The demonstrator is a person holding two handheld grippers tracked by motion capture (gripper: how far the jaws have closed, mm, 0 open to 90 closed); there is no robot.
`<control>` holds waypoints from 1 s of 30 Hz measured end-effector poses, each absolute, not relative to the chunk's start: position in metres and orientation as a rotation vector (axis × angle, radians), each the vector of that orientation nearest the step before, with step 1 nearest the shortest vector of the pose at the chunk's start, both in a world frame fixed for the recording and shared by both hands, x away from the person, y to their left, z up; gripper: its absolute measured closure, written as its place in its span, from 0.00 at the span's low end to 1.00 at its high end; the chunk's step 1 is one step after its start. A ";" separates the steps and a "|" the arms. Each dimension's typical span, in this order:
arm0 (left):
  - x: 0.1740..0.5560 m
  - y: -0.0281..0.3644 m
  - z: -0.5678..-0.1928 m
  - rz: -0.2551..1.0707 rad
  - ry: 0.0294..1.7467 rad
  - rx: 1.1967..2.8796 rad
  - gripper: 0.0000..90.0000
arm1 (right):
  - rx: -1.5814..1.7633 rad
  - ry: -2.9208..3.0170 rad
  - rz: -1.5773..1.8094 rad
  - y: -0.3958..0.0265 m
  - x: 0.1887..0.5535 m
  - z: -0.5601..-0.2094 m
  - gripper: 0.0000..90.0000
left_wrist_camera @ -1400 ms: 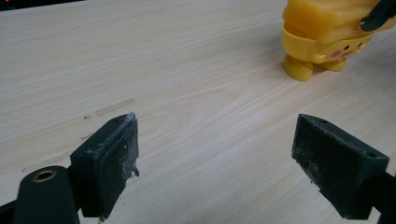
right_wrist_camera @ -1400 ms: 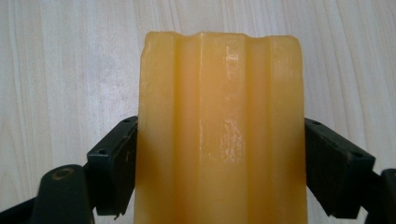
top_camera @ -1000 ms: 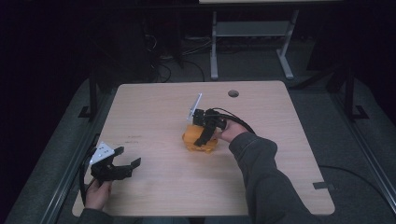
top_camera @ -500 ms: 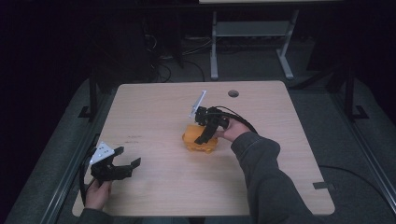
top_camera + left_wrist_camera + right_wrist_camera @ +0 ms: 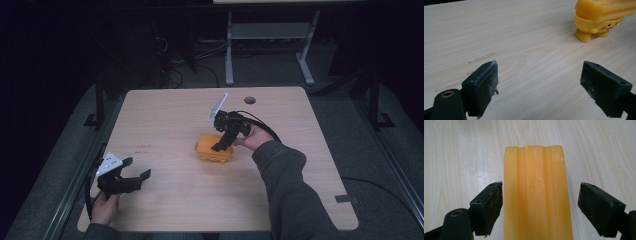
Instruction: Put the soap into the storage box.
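Observation:
A yellow-orange toy block [image 5: 214, 148] with a small face and stubby feet [image 5: 599, 18] stands near the middle of the wooden table [image 5: 165, 115]. My right gripper [image 5: 220, 146] hangs just over it, pointing down, jaws open on either side of its ridged top [image 5: 537, 192]. The left pad [image 5: 491, 206] sits close to the block's side, while the right pad [image 5: 599, 206] stands a little apart. My left gripper [image 5: 136, 170] is open low over the table's near left corner, with nothing between its pads [image 5: 482, 87]; the toy lies farther off in the left gripper view.
A round cable hole [image 5: 250, 100] sits at the table's far right. A white desk frame [image 5: 270, 40] stands on the floor beyond the table. Faint marks [image 5: 480, 57] streak the wood near my left gripper.
My right gripper has shifted slightly over the toy, dropping closer around it. The left gripper has stayed in place.

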State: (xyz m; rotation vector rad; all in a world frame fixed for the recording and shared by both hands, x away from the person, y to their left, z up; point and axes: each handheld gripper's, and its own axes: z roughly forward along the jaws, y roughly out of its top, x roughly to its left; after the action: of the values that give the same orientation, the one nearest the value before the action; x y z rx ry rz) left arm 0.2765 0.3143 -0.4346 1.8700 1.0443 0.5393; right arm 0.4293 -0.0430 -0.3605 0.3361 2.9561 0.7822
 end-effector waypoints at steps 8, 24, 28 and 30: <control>0.276 0.314 -0.435 0.540 1.047 1.871 0.16 | 0.358 2.944 0.796 -0.053 0.426 -0.355 0.22; 0.276 0.312 -0.435 0.539 1.044 1.874 0.16 | 0.407 2.909 0.860 -0.072 0.418 -0.350 0.21; 0.277 0.312 -0.436 0.538 1.043 1.876 0.16 | 0.415 2.901 0.874 -0.079 0.416 -0.350 0.22; 0.277 0.312 -0.436 0.532 1.046 1.875 0.16 | 0.420 2.907 0.867 -0.080 0.415 -0.350 0.22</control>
State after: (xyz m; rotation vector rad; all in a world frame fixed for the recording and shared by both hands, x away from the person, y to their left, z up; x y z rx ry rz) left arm 0.2767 0.3115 -0.4357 1.8746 1.0458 0.5319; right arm 0.4153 -0.0799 -0.3499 0.4204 2.9066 0.8675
